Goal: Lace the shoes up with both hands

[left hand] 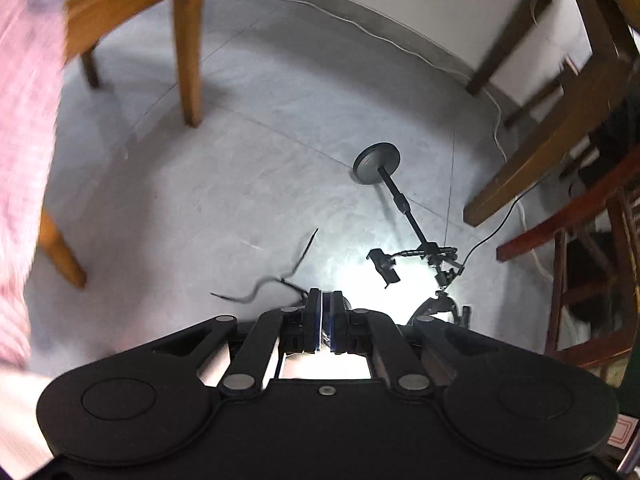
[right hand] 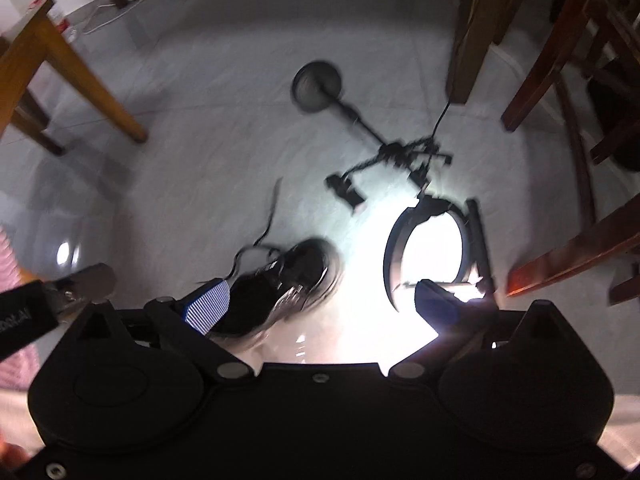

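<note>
Shoe [right hand: 280, 284] sits on the floor [right hand: 200, 120], black with a lighter sole edge, toe pointing away from me, blurred in the right wrist view. Its lace [right hand: 268, 220] trails loose off the front, one end flung out across the floor; in the left wrist view the same lace [left hand: 276, 276] snakes out with both ends free. No bow or knot visible anywhere, so I judge lacing is early or mid-way, with tying still to do. How many eyelets are threaded I cannot tell, too much blur.

My left hand-held gripper [left hand: 326, 320] has its jaws pressed together. The lace runs toward the fingertips, but whether it is actually pinched there I cannot tell. My right hand-held gripper [right hand: 320, 300] is spread wide and holds nothing; its striped left pad [right hand: 210, 306] is right against the heel side of the shoe, contact unclear.

Just beside the shoe a ring light [right hand: 430, 248] lies on the floor, blowing out the area in glare. Its stand [right hand: 352, 116], with a round base, lies further off. Wooden chair legs [left hand: 188, 40] ring the space, and pink cloth [left hand: 24, 120] fills the left edge.
</note>
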{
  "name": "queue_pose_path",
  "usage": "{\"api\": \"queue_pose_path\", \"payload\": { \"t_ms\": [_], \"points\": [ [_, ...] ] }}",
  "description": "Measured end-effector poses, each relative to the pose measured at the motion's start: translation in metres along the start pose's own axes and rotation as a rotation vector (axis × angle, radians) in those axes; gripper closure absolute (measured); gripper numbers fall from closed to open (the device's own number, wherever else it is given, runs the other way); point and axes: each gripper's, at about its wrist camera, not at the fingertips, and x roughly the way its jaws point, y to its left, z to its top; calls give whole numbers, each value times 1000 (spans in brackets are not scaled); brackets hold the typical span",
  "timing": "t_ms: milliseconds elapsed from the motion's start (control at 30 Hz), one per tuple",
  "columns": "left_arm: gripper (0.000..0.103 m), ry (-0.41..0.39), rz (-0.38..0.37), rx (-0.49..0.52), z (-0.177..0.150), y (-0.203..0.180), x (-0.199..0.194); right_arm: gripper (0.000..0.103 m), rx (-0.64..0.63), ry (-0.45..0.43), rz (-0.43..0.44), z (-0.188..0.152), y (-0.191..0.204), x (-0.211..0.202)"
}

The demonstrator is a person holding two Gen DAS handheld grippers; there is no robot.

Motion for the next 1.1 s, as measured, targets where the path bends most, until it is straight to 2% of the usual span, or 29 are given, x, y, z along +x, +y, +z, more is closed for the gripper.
{"api": "queue_pose_path", "payload": {
  "t_ms": [67, 133, 167, 200, 233, 267, 367, 433, 533, 600, 700, 800, 933, 1000, 1100],
  "points": [
    [93, -13, -19, -54, -11, 6, -2, 3, 15, 16, 19, -6, -2, 4],
    [79, -23, 0, -81, -17, 9, -2, 3, 13, 40, 4, -7, 3, 11],
    [65, -46, 8, -100, -19, 11, -3, 3, 17, 50, -19, -8, 5, 14],
    [44, -79, 16, -121, -21, 13, -5, 3, 22, 60, -35, -9, 8, 17],
    [28, -111, 23, -142, -23, 16, -7, 3, 25, 69, -39, -10, 10, 18],
    [0, -128, -9, -174, -25, 20, -8, 3, 25, 71, -28, -13, 13, 18],
    [0, -145, -174, -295, -31, 34, -6, 2, 8, 29, -23, -24, 24, 17],
    [0, -178, -231, -360, -37, 40, -5, 2, -2, 32, 11, -30, 29, 19],
    [0, -213, -360, -404, -39, 47, -6, 2, -21, 25, 66, -36, 37, 19],
    [0, -244, -402, -434, -43, 51, -8, 2, -34, 4, 89, -35, 39, 16],
    [0, -300, -386, -489, -48, 52, -10, 2, -87, -4, 66, -34, 46, 15],
    [0, -294, -332, -428, -45, 44, -9, 2, -133, -3, 30, -36, 52, 18],
    [0, -274, -213, -366, -36, 37, -3, 2, -110, 50, 71, -37, 47, 25],
    [0, -215, -144, -335, -33, 37, 3, 2, -130, 58, 68, -40, 45, 28],
    [0, -59, -38, -292, -19, 42, 14, 2, -179, 66, 22, -43, 39, 37]
  ]
}}
